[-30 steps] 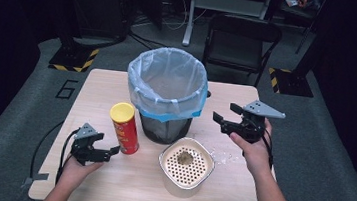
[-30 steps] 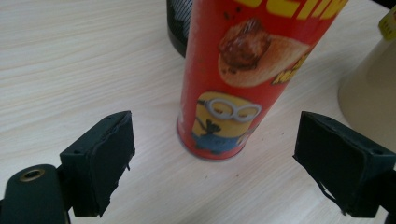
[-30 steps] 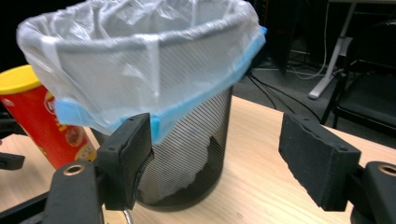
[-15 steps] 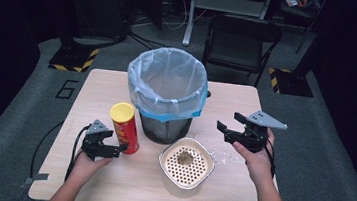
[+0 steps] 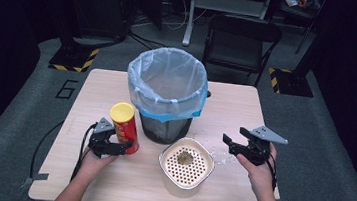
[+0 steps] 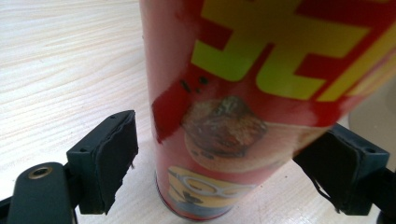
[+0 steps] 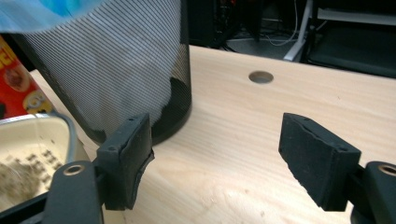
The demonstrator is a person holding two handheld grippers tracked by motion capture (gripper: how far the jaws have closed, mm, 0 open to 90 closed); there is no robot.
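Observation:
A red can with a yellow lid (image 5: 124,125) stands upright on the wooden table (image 5: 246,107), left of the bin. My left gripper (image 5: 120,147) is level at its base, open, one jaw on each side. In the left gripper view the can (image 6: 243,93) stands between the pads; the left pad (image 6: 112,158) is clearly apart from it. My right gripper (image 5: 229,143) hovers low over the table's right side, open and holding nothing. In the right gripper view its gripper (image 7: 219,144) has bare wood between the pads.
A black mesh bin (image 5: 164,124) lined with a clear, blue-edged bag stands mid-table. A cream perforated bowl (image 5: 188,141) with brown scraps sits in front of it, with crumbs (image 5: 216,157) to its right. A chair (image 5: 243,42) stands behind the table.
My left gripper has slid right until its jaws flank the can's base. My right gripper has sunk toward the table and drifted nearer the bowl.

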